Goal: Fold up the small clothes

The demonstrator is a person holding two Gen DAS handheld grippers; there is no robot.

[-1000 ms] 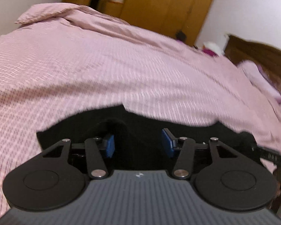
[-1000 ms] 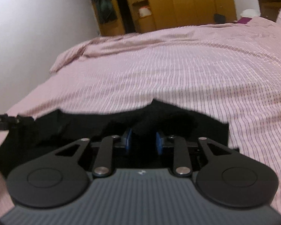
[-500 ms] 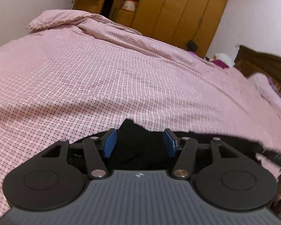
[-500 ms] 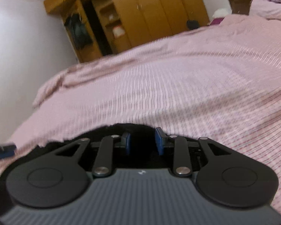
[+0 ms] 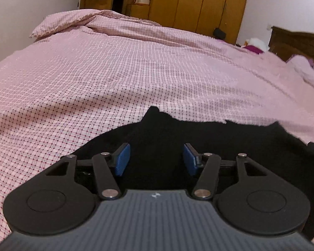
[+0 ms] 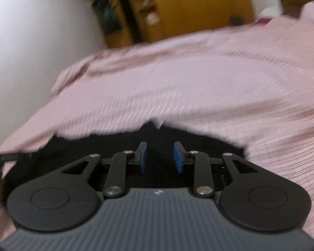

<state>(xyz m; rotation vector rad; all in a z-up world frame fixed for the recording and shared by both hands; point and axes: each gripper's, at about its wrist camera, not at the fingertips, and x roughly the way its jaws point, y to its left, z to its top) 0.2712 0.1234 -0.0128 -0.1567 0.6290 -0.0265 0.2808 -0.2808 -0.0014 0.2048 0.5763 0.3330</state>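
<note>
Left wrist view: left tool (image 5: pixel 156 159) low in the frame, blue pads (image 5: pixel 121 159) set well apart, black fabric garment (image 5: pixel 230 142) lying between and beneath them, no pad visibly pressing it. Garment spread across the lower middle and lower right of the frame on the pink checked bed cover (image 5: pixel 115 73), a small peak of cloth poking up at centre. Orange-brown wooden wardrobe (image 5: pixel 198 2) along the top; dark wooden headboard (image 5: pixel 299 44) at upper right.

Right wrist view, blurred: right tool (image 6: pixel 160 157) at lower centre, pads a narrower gap apart, same black garment (image 6: pixel 106 144) between them; clamped or merely straddling, cannot tell. Garment stretching leftward over the pink cover (image 6: pixel 198 79) toward the frame's left edge.
</note>
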